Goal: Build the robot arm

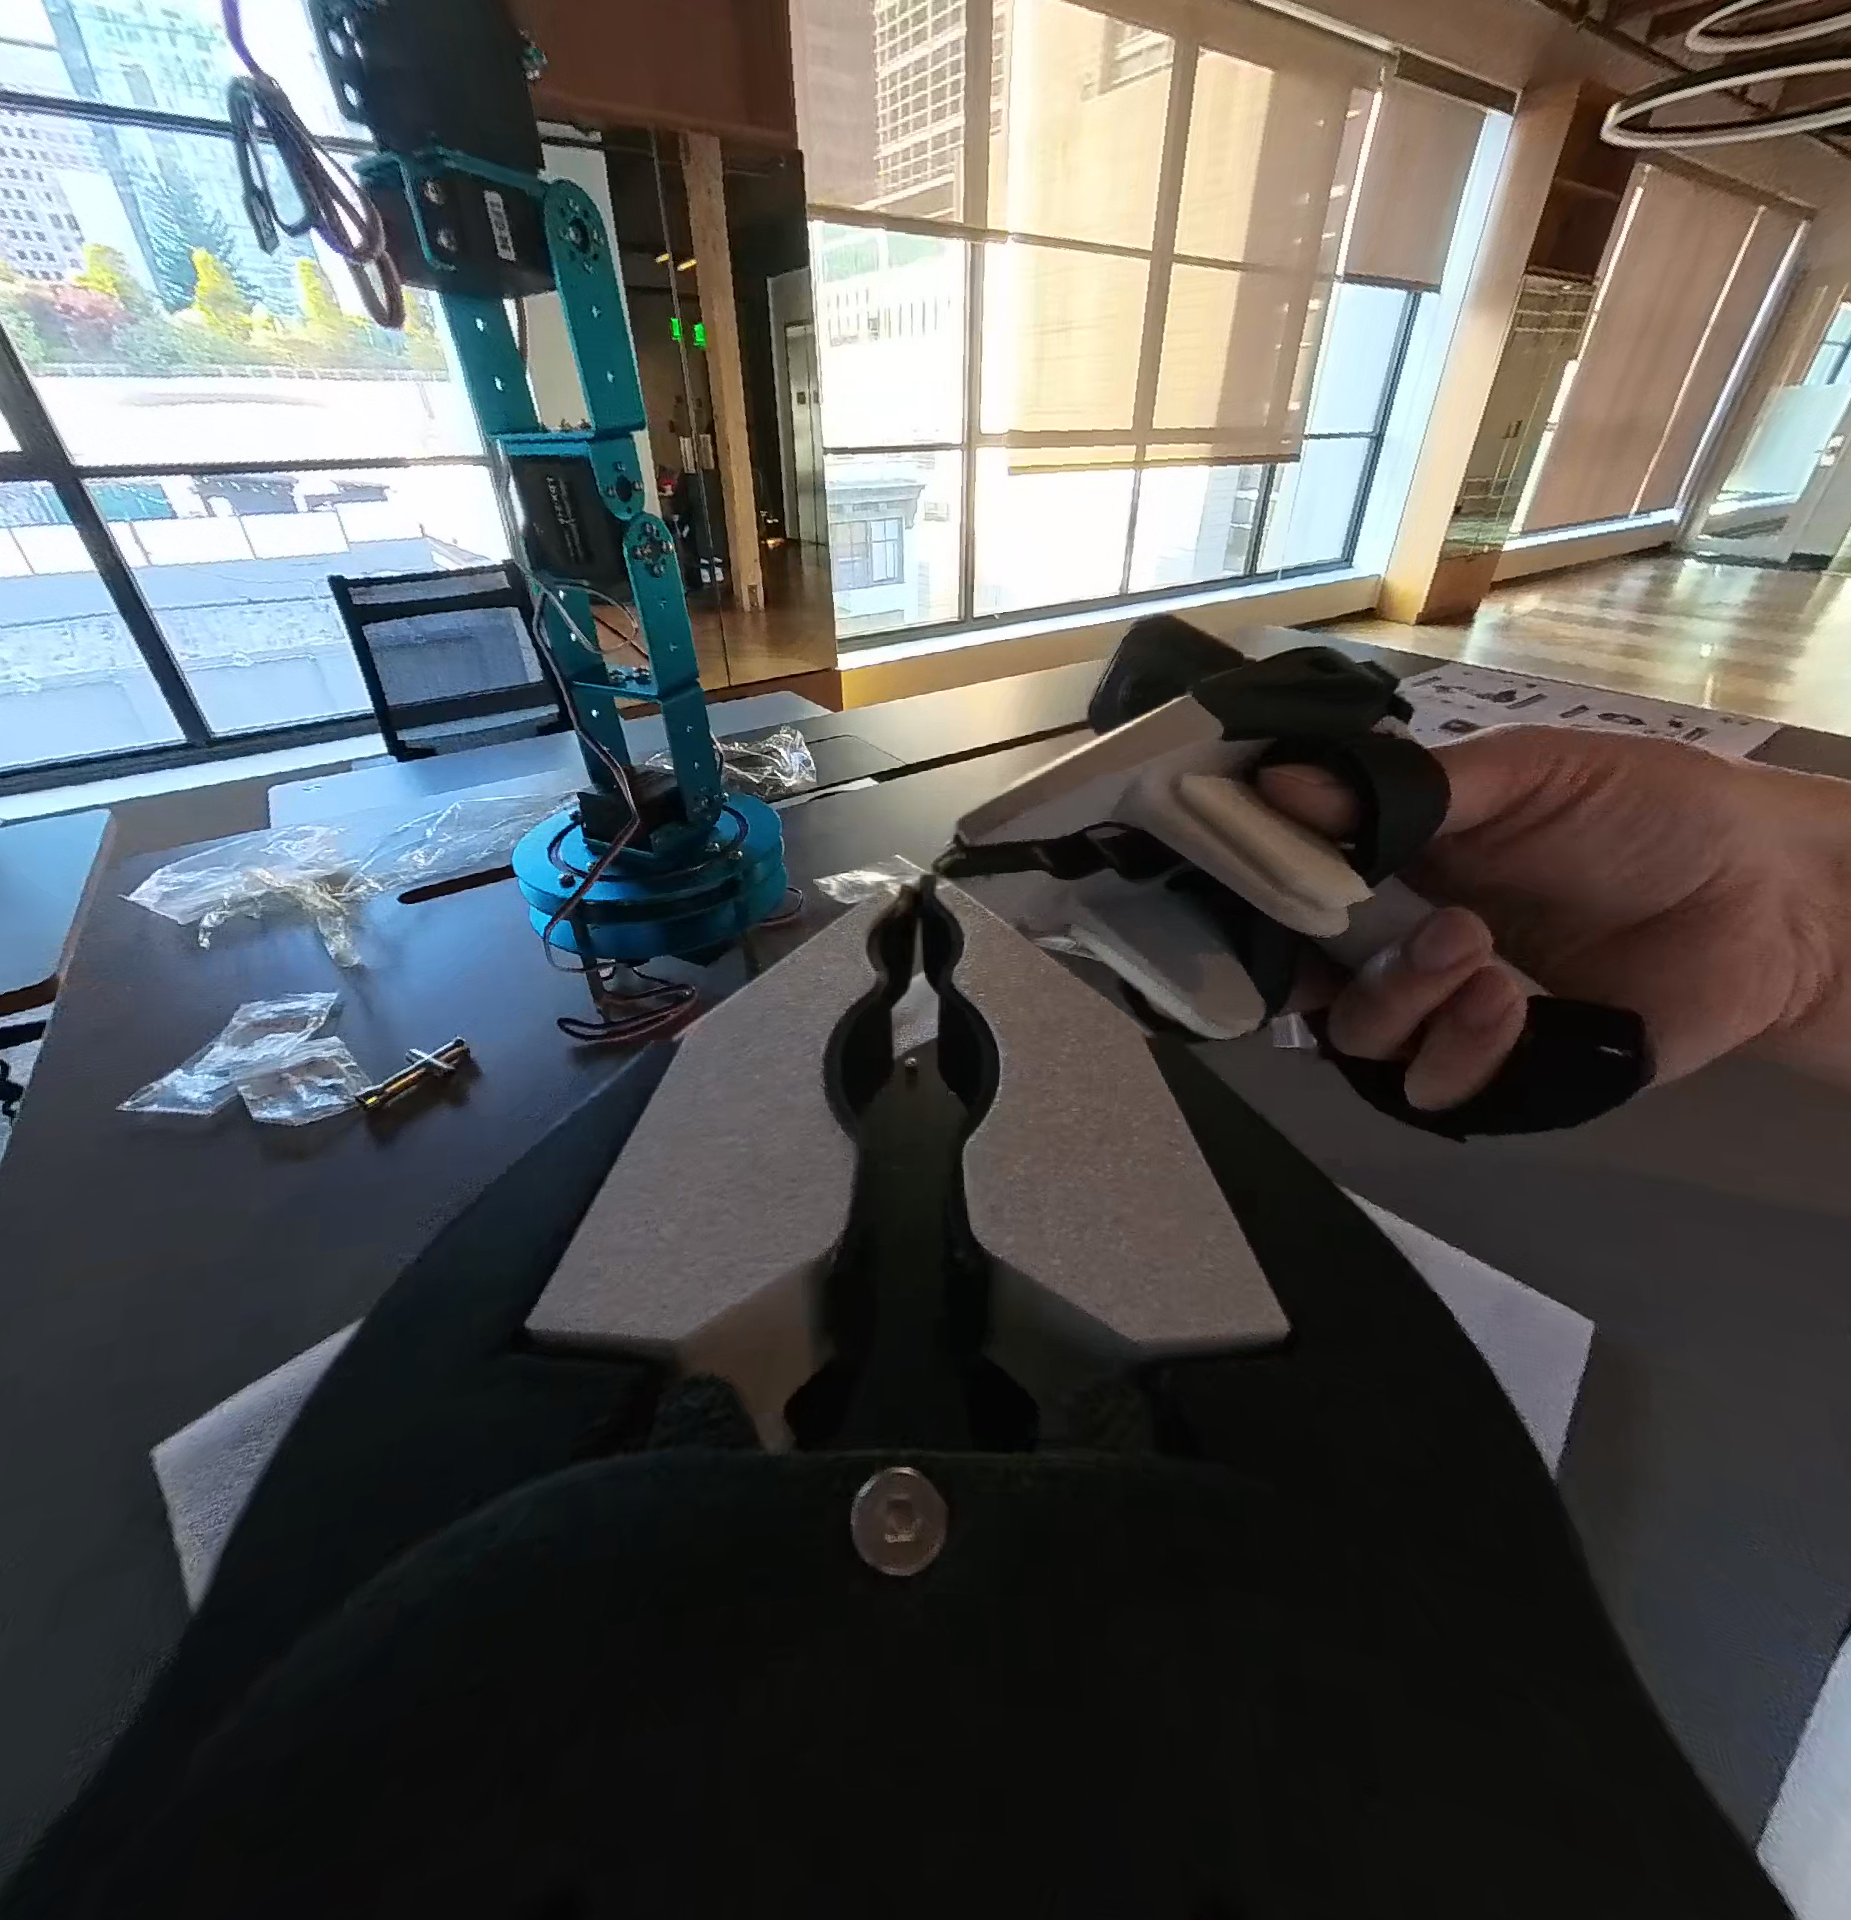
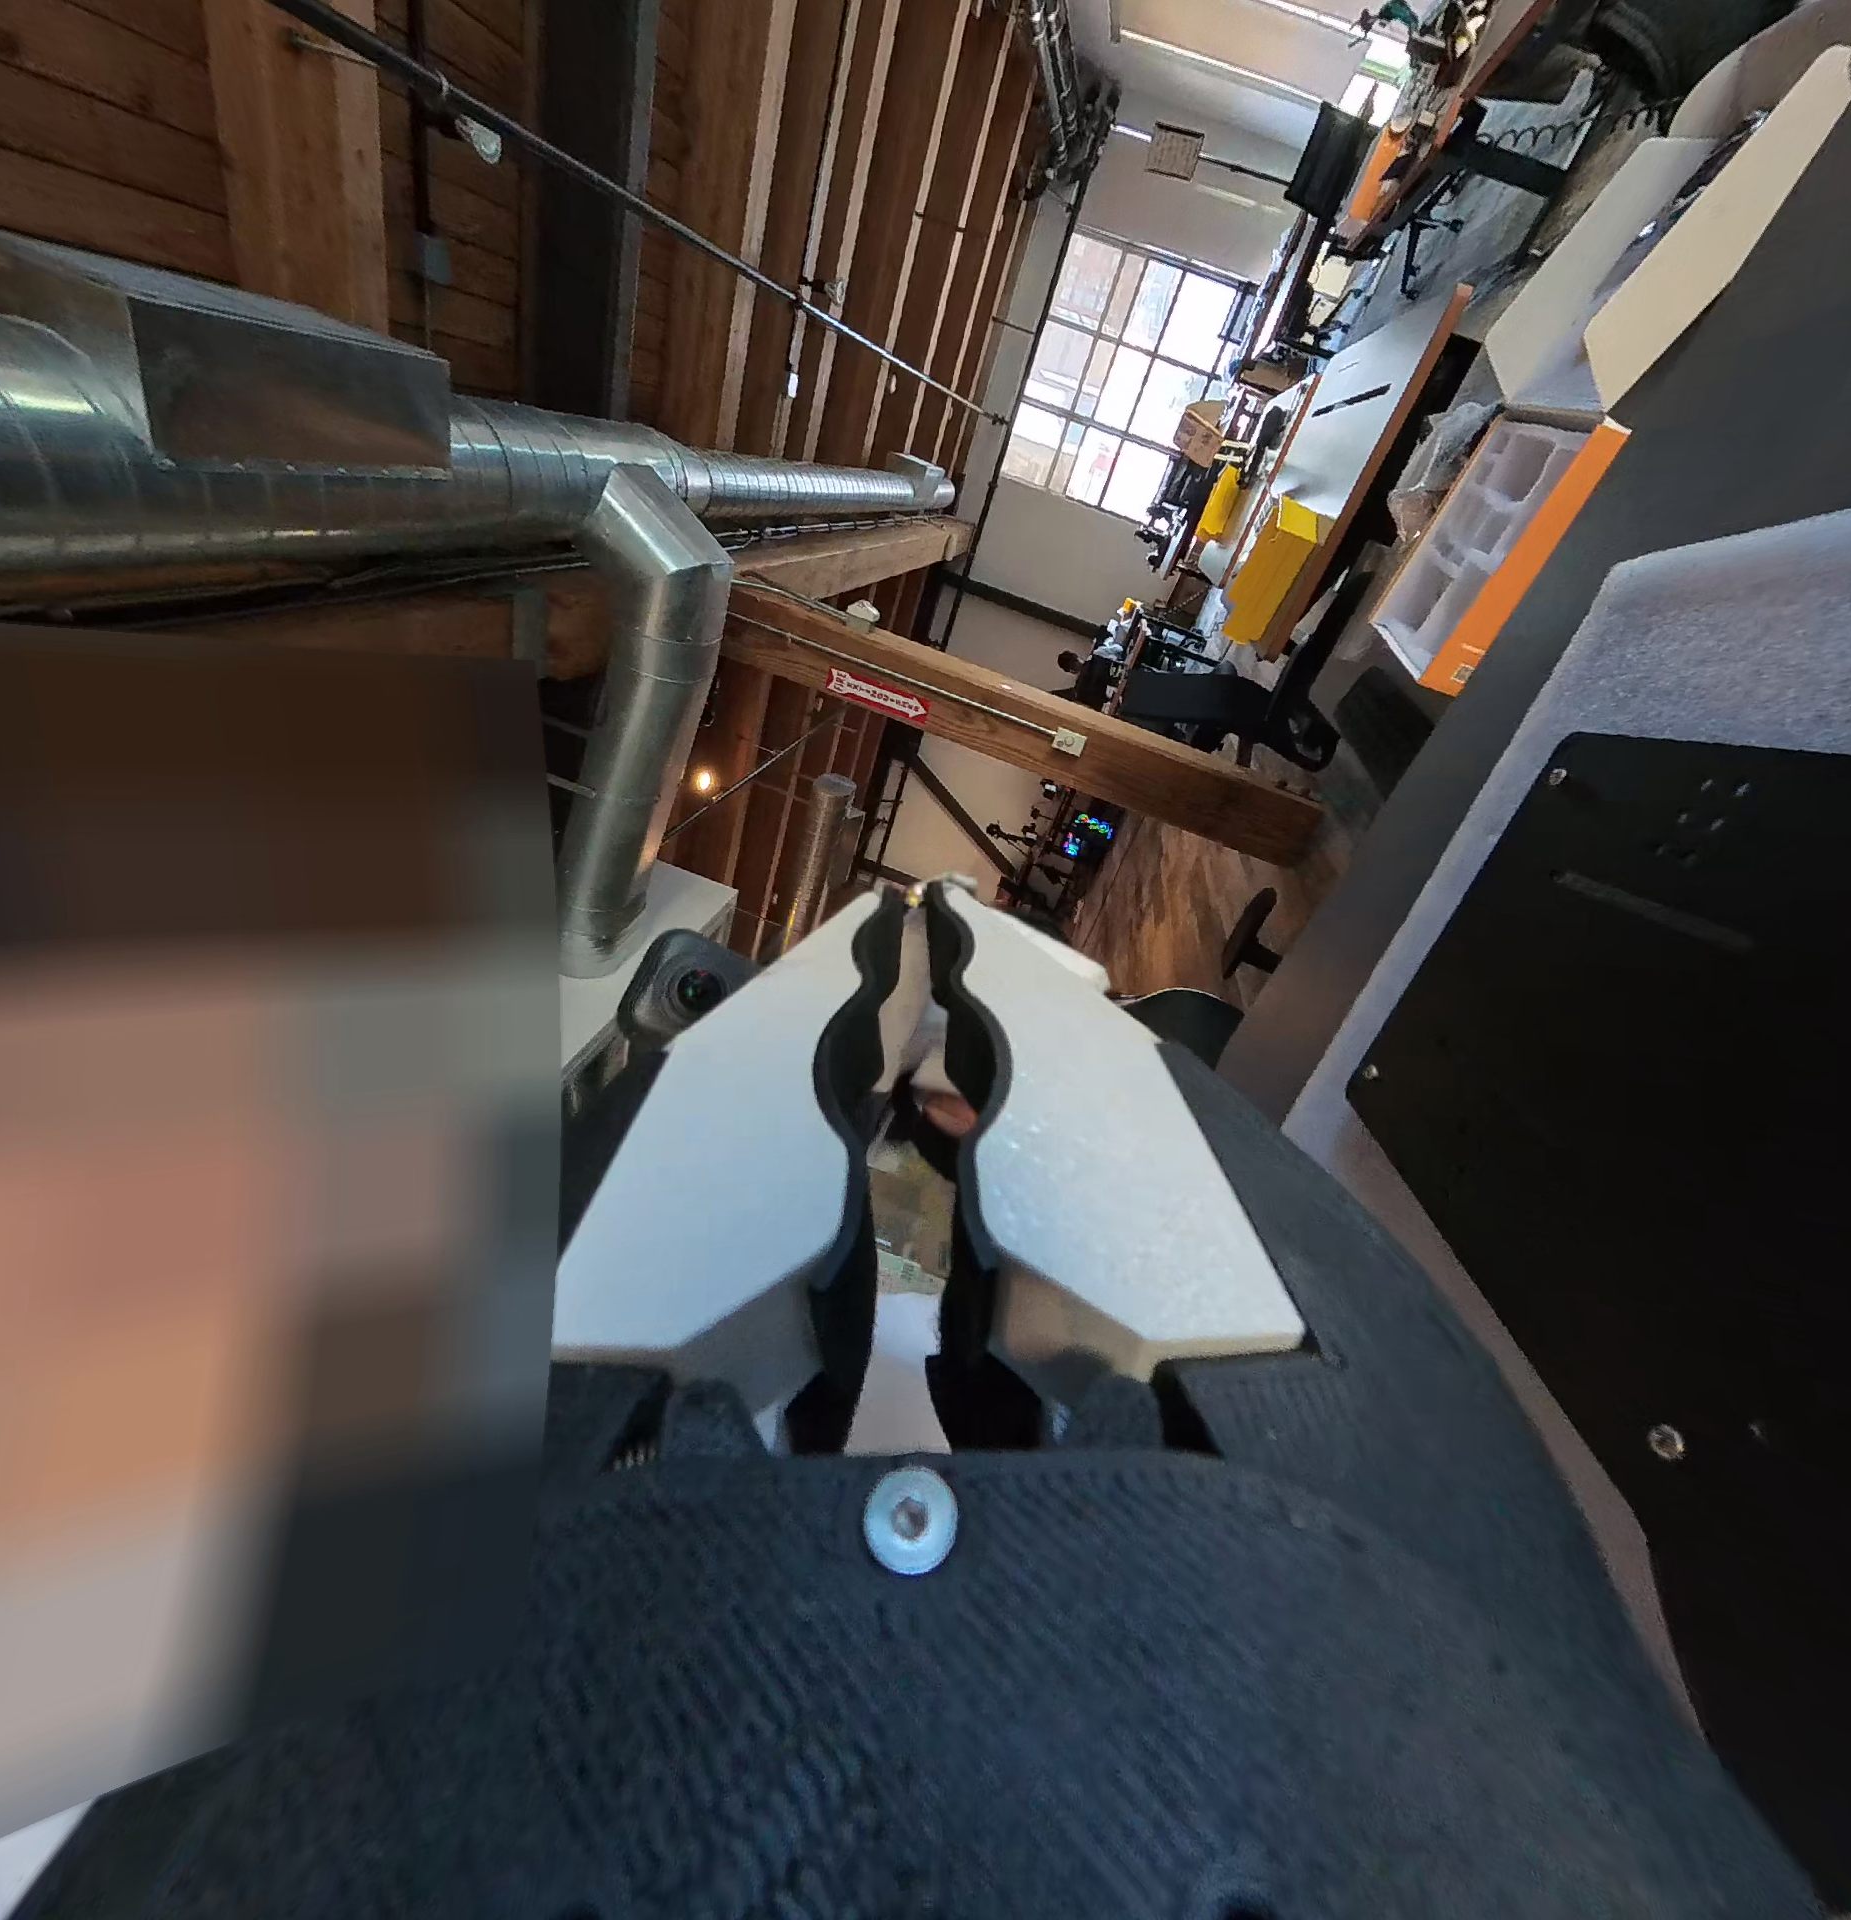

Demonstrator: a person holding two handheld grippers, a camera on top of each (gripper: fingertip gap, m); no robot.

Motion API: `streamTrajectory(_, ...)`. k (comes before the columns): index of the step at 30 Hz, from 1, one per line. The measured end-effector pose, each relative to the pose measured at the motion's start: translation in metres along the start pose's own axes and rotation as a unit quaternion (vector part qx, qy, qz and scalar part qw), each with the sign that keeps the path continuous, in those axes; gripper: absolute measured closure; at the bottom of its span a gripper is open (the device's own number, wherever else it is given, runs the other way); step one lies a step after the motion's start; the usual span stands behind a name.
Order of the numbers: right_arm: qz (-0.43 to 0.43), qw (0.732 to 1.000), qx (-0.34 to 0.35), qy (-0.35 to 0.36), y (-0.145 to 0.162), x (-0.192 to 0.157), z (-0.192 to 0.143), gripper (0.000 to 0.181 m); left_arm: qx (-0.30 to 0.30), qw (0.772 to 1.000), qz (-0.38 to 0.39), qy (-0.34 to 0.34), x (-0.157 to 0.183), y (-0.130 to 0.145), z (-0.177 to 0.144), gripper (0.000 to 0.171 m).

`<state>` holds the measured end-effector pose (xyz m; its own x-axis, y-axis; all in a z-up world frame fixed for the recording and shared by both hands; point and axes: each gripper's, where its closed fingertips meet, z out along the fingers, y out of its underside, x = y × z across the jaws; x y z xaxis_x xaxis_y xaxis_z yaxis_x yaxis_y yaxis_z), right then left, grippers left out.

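In the left wrist view my left gripper [image 1: 921, 896] is shut, its tips just above a dark table [image 1: 277, 1195]. A small clear plastic bag [image 1: 864, 878] lies right at the tips; I cannot tell whether it is pinched. My right gripper [image 1: 944, 858], held by a hand [image 1: 1627, 904], comes in from the right, its tips almost touching the left tips. In the right wrist view, which is tilted on its side, the right gripper [image 2: 916, 896] is shut with a tiny brass part [image 2: 913, 891] between its tips. The left gripper's camera [image 2: 682, 987] shows just beside it.
A blue robot arm [image 1: 646, 842] stands on the table to the left of the tips, with wires at its base. Clear parts bags [image 1: 266, 1060], a metal T-shaped tool [image 1: 417, 1075] and crumpled plastic [image 1: 277, 883] lie at the left. A black chair [image 1: 433, 644] stands behind.
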<state>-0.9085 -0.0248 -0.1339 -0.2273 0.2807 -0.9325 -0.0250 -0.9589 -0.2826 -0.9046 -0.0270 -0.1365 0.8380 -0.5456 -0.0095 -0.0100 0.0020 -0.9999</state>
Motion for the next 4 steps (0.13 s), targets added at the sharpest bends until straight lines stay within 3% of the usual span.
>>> streamTrajectory(1,-0.002,1.0,-0.003,0.0,0.0008,-0.0004,-0.0022,0.179,-0.004,1.0,0.0,0.002,0.0009,0.0013,0.0012,0.171)
streamTrajectory(4,-0.003,1.0,-0.003,-0.003,0.0005,-0.0013,-0.008,0.179,-0.005,1.0,0.002,0.019,0.0086,0.0016,0.0038,0.168)
